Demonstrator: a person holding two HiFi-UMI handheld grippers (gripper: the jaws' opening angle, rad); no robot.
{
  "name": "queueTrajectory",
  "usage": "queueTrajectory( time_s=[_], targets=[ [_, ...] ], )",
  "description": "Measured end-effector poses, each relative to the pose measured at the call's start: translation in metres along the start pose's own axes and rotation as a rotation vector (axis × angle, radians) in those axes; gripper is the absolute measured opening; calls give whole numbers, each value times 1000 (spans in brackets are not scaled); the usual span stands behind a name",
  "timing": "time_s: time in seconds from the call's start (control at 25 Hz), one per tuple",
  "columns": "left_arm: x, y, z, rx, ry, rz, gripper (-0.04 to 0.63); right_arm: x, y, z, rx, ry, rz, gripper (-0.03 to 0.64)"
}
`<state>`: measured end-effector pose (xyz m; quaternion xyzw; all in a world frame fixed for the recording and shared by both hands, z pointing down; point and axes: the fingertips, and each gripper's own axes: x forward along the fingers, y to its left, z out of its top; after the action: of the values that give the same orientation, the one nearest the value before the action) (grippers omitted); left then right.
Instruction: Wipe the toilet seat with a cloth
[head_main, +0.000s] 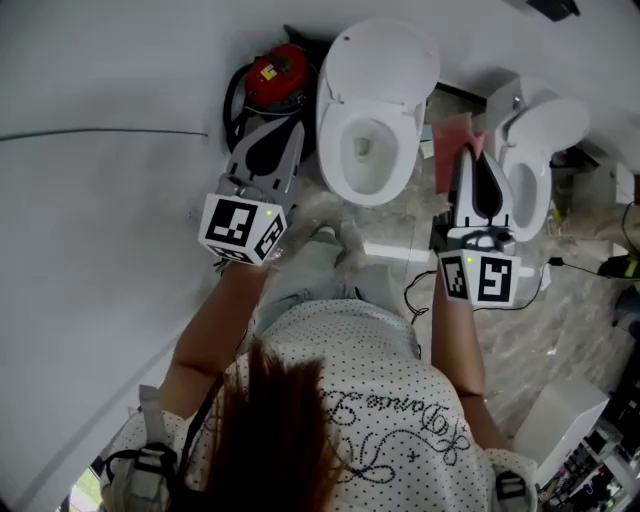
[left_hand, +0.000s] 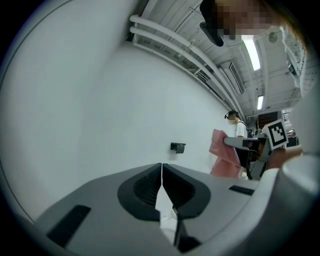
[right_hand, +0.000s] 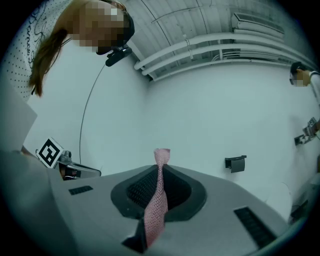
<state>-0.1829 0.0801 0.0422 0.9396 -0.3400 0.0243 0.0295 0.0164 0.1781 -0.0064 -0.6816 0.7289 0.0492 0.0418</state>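
Pinching a pink cloth (head_main: 451, 150) between its jaws, the right gripper (head_main: 477, 158) hovers just to the right of the toilet seat (head_main: 334, 140); whether cloth and seat touch cannot be told. The lid (head_main: 385, 58) stands raised. The left gripper (head_main: 272, 136) hovers at the seat's left side, its jaws pressed together on nothing, near a red object (head_main: 276, 70) by the wall.
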Motion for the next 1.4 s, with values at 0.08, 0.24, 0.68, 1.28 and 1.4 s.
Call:
queueTrajectory(
  time_s=[0.08, 0.24, 0.68, 1.28, 1.4],
  targets=[
    [9, 10, -2, -6, 5, -16, 3, 9, 2, -4, -3, 15, -15, 37],
    [22, 22, -10, -32, 19, -23, 3, 20, -1, -10, -15, 42, -26, 37],
    [75, 20, -14, -40, 56, 44, 3, 67, -51, -25, 16, 62, 52, 37],
    [154, -7, -13, -38, 81, 234, 3, 136, -153, -52, 55, 67, 261, 37],
    [157, -3, -23, -41, 109, 249, 3, 146, -152, -65, 73, 88, 286, 37]
  ],
)
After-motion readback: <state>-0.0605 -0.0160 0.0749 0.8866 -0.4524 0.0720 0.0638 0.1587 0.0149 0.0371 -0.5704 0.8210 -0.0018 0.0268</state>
